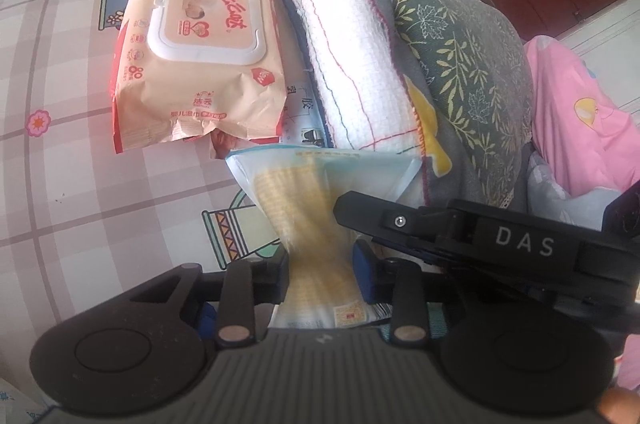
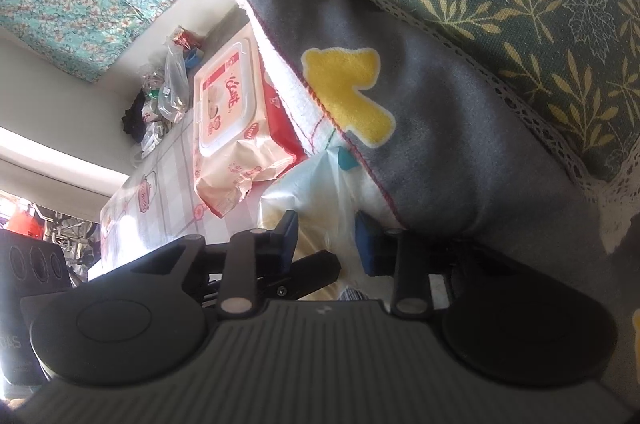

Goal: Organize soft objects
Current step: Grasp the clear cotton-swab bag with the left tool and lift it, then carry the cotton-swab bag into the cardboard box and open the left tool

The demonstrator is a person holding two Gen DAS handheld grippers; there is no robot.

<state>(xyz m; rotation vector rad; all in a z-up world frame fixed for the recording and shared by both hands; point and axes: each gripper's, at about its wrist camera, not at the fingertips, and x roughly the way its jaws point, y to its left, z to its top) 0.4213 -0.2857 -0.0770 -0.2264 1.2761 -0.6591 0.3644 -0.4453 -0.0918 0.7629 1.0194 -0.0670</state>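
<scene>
- Far left: a checked worktop (image 1: 80, 184) is seen, bare on the near side.
- One wet-wipes pack (image 1: 196, 56) is laid flat on the worktop, lid up, its right edge touching the stack beside it.
- Centre: one soft plastic pouch (image 1: 320, 208), pale blue and yellow, is the item being handled. It lies in front of the stack, its far end just under the rolled towel.
- Left gripper (image 1: 320, 276): clenched on the pouch; the film is visibly pinched to a waist between the blue pads.
- Right gripper (image 2: 326, 244): also closed on the same pouch, from the right side; its black finger is seen crossing the left wrist view.
- Right of centre: one white rolled towel (image 1: 340, 36) is leaned against one grey blanket (image 2: 420, 128) with yellow patches, and one green leaf-print cushion (image 2: 500, 4) is set on top of that.
- Far right: pink fabric (image 1: 568, 112) is partly in view; the item count there cannot be told.
- Step judged: a two-handed grasp on the pouch is made; lifting or moving is not yet done.
- Next move judged: both grips are to be kept and the pouch raised evenly, clear of the towel edge, so the stack is not dragged over.
</scene>
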